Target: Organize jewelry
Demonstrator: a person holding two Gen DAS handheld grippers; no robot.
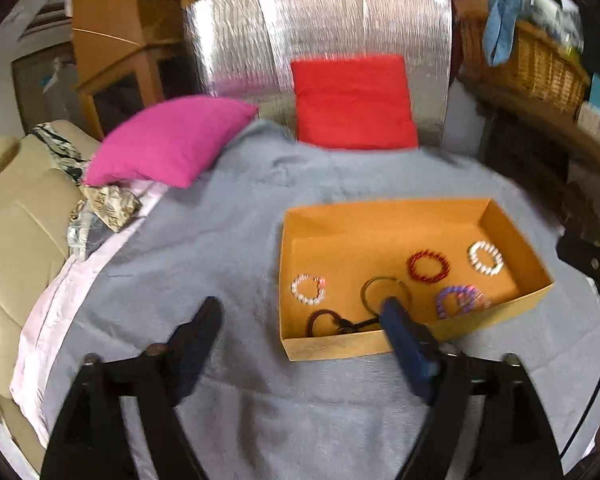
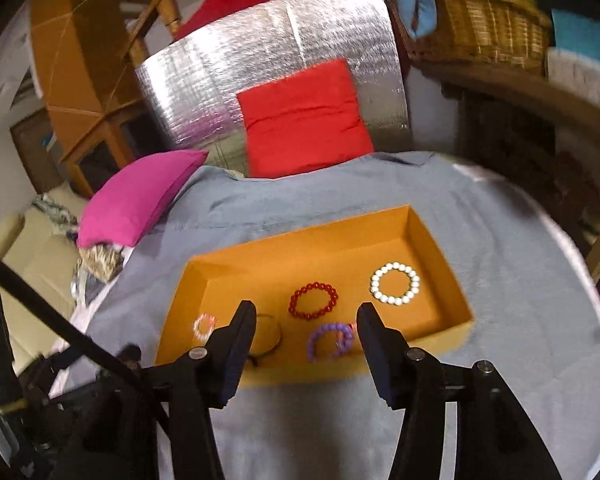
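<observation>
The grey blanket (image 2: 500, 240) lies under everything, and on it, just ahead of both my grippers, sits the orange box (image 2: 440, 240) with its long side running across my view. My right gripper (image 2: 306, 320) is the nearer one — its fingers stand apart, holding nothing, just over the near wall. Between them and slightly ahead lies the purple bracelet (image 2: 331, 341); the red one (image 2: 313, 301) is beyond it, the white one (image 2: 395, 283) ahead to the right. My left gripper (image 1: 300, 312) is also wide open — its right finger (image 1: 408, 340) reaches over the near wall, beside a thin ring (image 1: 386, 292).
</observation>
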